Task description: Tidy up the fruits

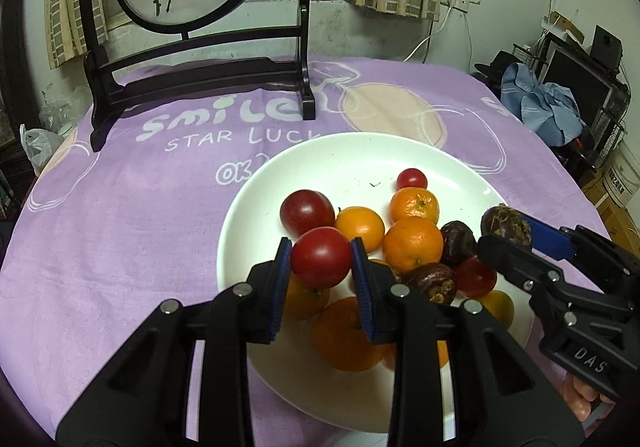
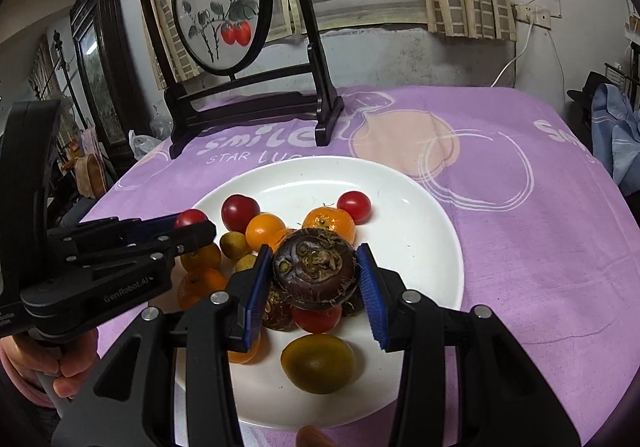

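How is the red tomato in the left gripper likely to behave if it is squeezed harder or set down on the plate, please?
The red tomato, clamped in the left gripper, looks smooth and glossy, so it may slip. Its skin looks thin, so firmer pressure could bruise it. Being round, it would probably roll on the white plate towards the other fruit.

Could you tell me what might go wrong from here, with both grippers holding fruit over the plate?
1. The left gripper pinches a smooth red tomato by its sides only; it could slip out or get squashed.
2. The right gripper holds a water chestnut above the crowded white plate; if dropped, it may scatter round fruit, perhaps onto the purple cloth.
3. Both grippers work close together over the same pile, so they might collide.
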A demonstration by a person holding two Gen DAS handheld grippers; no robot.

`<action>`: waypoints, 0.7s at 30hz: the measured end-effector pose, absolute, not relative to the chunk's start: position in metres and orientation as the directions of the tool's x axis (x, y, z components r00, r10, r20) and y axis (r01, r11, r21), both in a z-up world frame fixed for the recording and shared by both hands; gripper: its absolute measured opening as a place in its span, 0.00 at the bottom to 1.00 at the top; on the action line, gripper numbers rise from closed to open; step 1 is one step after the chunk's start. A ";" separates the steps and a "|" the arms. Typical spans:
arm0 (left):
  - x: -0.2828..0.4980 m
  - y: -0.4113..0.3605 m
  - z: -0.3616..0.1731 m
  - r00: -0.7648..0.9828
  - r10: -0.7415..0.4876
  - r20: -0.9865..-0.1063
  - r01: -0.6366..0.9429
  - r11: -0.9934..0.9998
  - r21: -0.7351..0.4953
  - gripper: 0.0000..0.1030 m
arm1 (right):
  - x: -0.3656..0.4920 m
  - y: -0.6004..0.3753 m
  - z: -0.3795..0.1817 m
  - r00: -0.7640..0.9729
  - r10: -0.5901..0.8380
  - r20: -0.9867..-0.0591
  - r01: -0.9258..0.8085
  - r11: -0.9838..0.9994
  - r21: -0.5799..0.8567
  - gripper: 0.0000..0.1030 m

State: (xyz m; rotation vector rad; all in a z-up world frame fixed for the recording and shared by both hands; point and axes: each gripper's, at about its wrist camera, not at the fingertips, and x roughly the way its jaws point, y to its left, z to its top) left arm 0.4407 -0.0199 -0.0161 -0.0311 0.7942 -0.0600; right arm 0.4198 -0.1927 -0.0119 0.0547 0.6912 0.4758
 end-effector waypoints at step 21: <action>0.266 -0.010 0.033 0.757 0.065 -0.650 -0.058 0.998 0.033 0.92 | 0.268 -0.212 0.013 0.637 0.410 -0.653 -0.434 0.891 0.135 0.99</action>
